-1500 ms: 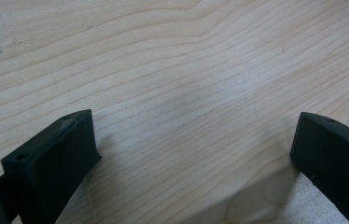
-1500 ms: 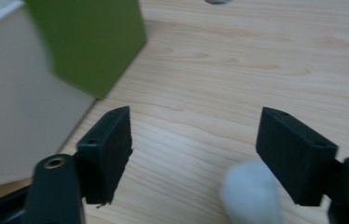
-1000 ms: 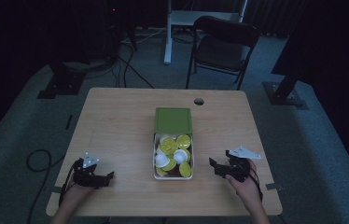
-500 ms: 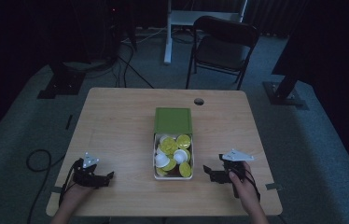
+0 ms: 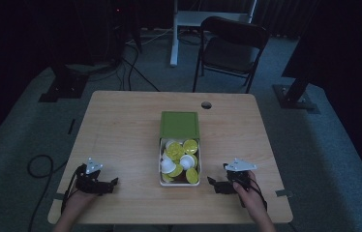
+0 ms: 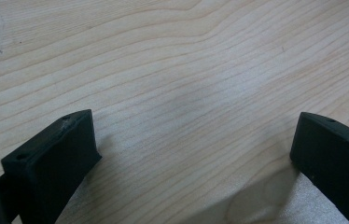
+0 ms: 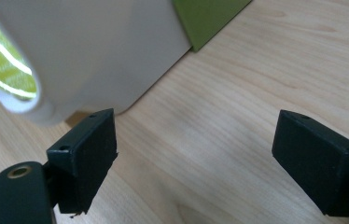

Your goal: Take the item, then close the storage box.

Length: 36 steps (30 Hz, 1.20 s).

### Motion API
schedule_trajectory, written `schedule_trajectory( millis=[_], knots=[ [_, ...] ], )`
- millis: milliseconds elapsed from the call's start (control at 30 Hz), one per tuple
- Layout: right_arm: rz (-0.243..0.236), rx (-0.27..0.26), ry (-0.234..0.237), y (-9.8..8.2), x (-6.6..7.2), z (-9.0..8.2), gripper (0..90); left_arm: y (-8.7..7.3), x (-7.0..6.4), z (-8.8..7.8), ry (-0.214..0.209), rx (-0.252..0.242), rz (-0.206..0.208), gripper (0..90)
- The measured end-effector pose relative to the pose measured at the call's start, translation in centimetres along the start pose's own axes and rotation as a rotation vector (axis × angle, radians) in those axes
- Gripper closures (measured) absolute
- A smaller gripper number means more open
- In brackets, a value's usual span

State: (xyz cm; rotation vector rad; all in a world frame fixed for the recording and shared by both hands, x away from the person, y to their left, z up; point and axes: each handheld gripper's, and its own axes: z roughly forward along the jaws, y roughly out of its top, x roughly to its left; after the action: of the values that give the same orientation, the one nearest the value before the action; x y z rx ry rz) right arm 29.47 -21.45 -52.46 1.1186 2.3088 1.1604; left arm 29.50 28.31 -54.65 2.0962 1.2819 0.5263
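Left tongs [image 5: 113, 182] resting released on the near-left tabletop [image 5: 121, 130], nothing between the jaws. At centre, white box [image 5: 159, 164] of yellow and white capsules [image 5: 190, 145], green lid [image 5: 179, 124] just beyond it. Right tongs [image 5: 211, 182] spread wide and empty, having just been opening, low beside the box's near right corner. Risk: striking the box wall instead of reaching over it, shoving it aside or spilling capsules.
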Motion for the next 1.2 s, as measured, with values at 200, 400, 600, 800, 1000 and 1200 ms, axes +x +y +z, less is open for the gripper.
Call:
schedule_trajectory(
  millis=[200, 400, 600, 800, 1000, 1200],
  knots=[
    [-0.023, 0.032, 0.002, -0.8, 0.1, 0.4, 13.4, 0.0, 0.0, 0.0, 0.0, 0.0, 0.0, 0.6],
    [-0.025, 0.051, -0.005, -1.1, 0.1, 0.8, 13.4, 0.0, 0.0, 0.0, 0.0, 0.0, 0.0, 0.6],
    [-0.041, 0.066, -0.019, -1.5, 0.0, 1.1, 13.4, 0.0, 0.0, 0.0, 0.0, 0.0, 0.0, 0.6],
    [-0.053, 0.085, -0.024, -1.8, 0.1, 1.5, 13.4, 0.0, 0.0, 0.0, -0.001, -0.001, 0.0, 0.6],
    [-0.052, 0.093, -0.023, -1.9, 0.1, 1.7, 13.1, 0.0, 0.0, 0.0, -0.006, 0.0, 0.006, 0.6],
    [-0.052, 0.093, -0.02, -1.9, 0.0, 1.7, 12.9, 0.0, -0.2, -0.1, -0.049, 0.001, 0.055, 0.5]
  ],
)
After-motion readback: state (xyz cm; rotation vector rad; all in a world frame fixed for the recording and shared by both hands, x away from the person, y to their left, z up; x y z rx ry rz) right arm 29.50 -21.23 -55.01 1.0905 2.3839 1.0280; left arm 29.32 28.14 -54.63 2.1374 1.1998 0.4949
